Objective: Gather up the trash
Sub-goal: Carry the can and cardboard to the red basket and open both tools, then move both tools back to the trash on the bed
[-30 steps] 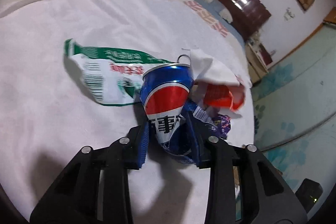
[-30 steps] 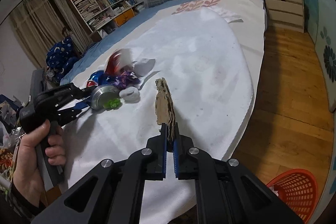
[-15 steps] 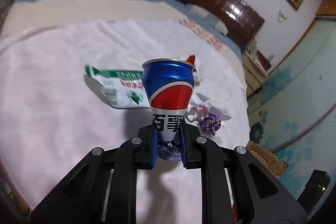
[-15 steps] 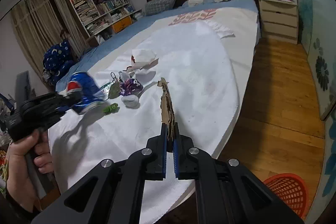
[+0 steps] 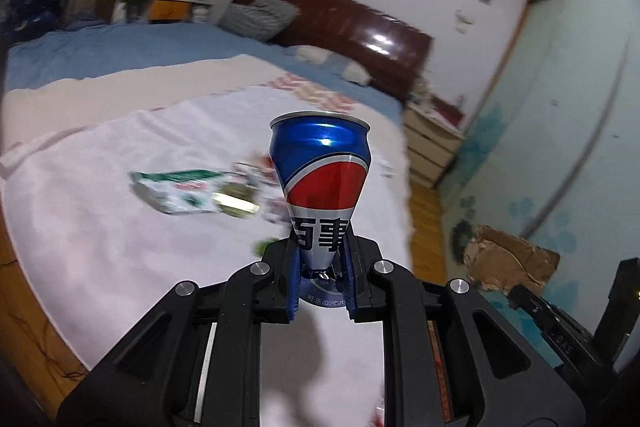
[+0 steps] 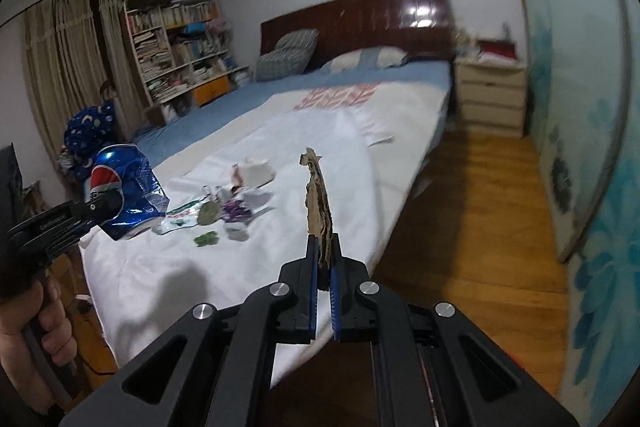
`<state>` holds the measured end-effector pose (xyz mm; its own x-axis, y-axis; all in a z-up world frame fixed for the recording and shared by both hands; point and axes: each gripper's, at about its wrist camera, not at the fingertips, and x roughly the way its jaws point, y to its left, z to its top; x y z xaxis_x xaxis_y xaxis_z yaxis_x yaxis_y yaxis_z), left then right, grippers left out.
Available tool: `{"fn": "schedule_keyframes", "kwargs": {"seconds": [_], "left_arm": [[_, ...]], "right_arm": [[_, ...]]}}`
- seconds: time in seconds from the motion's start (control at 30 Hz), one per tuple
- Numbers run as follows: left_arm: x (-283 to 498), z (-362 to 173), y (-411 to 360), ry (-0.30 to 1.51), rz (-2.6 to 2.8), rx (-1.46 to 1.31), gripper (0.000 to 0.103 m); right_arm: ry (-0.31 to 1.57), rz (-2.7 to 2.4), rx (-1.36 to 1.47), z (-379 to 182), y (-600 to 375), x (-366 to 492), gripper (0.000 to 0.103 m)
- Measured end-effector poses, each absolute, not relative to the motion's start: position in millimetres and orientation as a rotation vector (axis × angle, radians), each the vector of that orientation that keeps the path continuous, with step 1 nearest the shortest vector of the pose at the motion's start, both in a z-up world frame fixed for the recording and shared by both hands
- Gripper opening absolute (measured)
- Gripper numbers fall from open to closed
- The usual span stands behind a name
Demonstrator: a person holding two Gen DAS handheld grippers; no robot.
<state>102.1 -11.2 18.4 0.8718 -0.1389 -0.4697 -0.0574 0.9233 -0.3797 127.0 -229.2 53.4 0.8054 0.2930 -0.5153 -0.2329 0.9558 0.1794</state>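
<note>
My left gripper (image 5: pixel 320 259) is shut on a crushed blue and red Pepsi can (image 5: pixel 320 179) and holds it upright above the white sheet (image 5: pixel 100 227). The can (image 6: pixel 120 187) and the left gripper (image 6: pixel 100 207) also show at the left of the right wrist view. My right gripper (image 6: pixel 324 251) is shut on a torn piece of brown cardboard (image 6: pixel 318 199), held edge-on above the bed's corner; the cardboard (image 5: pixel 508 259) shows at the right of the left wrist view. A green and white wrapper (image 5: pixel 188 191), a purple wrapper (image 6: pixel 236 209), white paper scraps (image 6: pixel 260 173) and a green bit (image 6: pixel 206 239) lie on the sheet.
The bed (image 6: pixel 360 79) has a dark wooden headboard (image 6: pixel 360 23) and pillows. A nightstand (image 6: pixel 492 95) stands by the blue wall. Wooden floor (image 6: pixel 472 219) lies to the right of the bed. A bookshelf (image 6: pixel 176 39) stands at the back left.
Both grippers have lifted up and back from the bed, the left one raising the can off the trash pile. The trash on the sheet looks farther away. Both grips are unchanged.
</note>
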Motion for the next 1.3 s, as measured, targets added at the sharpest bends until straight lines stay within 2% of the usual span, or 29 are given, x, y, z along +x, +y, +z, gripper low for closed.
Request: {"fn": "schedule_keyframes", "kwargs": {"seconds": [0.3,0.43,0.7,0.97,1.03,1.07,1.1,1.13,1.17,1.2,1.23,1.3], "left_arm": [[101.4,23.9,-130.4,0.521,-0.295,-0.301,0.017],[116.2,-1.1,-185.1,0.62,-0.403,-0.246,0.017],[144.4,-82.0,-276.8,0.896,-0.526,-0.114,0.017],[154.1,-98.5,-298.7,0.931,-0.557,-0.068,0.017],[154.8,-97.5,-305.3,0.927,-0.542,-0.073,0.019],[154.3,-96.5,-304.7,0.926,-0.541,-0.08,0.024],[152.0,-94.9,-304.8,0.921,-0.543,-0.085,0.04],[148.0,-93.0,-304.6,0.91,-0.546,-0.095,0.05],[147.5,-91.5,-301.0,0.895,-0.549,-0.113,0.063],[146.9,-90.5,-302.5,0.887,-0.549,-0.121,0.065],[145.7,-89.8,-301.9,0.885,-0.546,-0.12,0.065],[142.9,-88.8,-302.2,0.886,-0.544,-0.11,0.066]], "right_arm": [[0.582,0.118,0.114,64.7,-318.0,65.4,0.007],[0.62,0.054,0.131,51.6,-354.7,58.6,0.007],[0.836,-0.086,0.239,-11.8,-427.4,88.9,0.007],[0.84,-0.113,0.304,-20.4,-447.1,107.6,0.01],[0.847,-0.099,0.288,-21.9,-446.8,110.9,0.01],[0.846,-0.097,0.284,-20.7,-445.2,109.9,0.01],[0.845,-0.096,0.275,-19.2,-443.9,108.2,0.011],[0.842,-0.097,0.27,-19.1,-443.4,106.9,0.016],[0.84,-0.098,0.271,-16.8,-441.9,106.2,0.035],[0.835,-0.097,0.278,-16.1,-442.4,104.5,0.047],[0.821,-0.094,0.297,-15.2,-445.1,102.0,0.066],[0.804,-0.1,0.306,-11.3,-446.1,99.6,0.067]]}}
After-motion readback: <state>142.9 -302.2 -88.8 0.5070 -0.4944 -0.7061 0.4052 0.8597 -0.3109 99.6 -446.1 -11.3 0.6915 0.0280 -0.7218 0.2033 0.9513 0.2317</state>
